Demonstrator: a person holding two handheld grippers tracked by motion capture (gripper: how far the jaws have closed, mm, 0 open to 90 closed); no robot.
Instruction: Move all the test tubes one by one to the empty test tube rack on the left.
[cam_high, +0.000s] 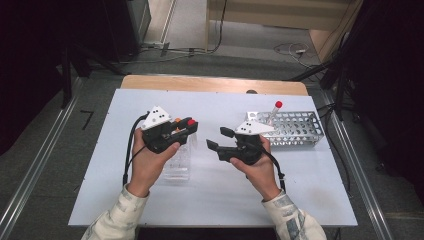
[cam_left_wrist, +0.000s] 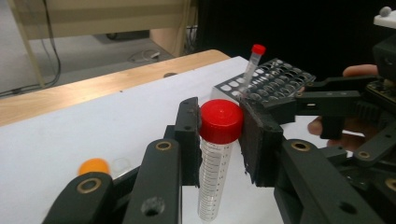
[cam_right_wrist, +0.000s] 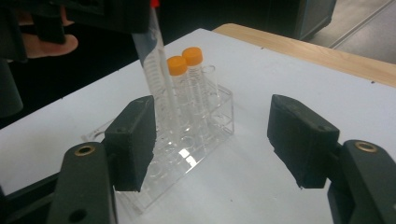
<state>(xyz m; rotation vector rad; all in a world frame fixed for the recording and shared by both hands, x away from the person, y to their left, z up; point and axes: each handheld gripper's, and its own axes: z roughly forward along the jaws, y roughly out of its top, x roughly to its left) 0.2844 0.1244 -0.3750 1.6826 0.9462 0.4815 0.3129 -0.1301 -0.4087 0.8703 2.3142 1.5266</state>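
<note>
I have the left claw (cam_left_wrist: 218, 140) clamped on the red-capped tube (cam_left_wrist: 217, 154) (cap between pads) | right claw (cam_right_wrist: 212, 140) released, clear rack (cam_right_wrist: 187, 140) just ahead

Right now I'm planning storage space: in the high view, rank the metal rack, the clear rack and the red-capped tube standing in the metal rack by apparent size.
1. Metal rack, largest.
2. Clear rack, smaller as seen, though the left gripper and hand hide part, so this is unsure.
3. Red-capped tube, plainly smallest.

Four tubes (cam_left_wrist: 215, 154), two racks (cam_high: 295, 129)
</note>
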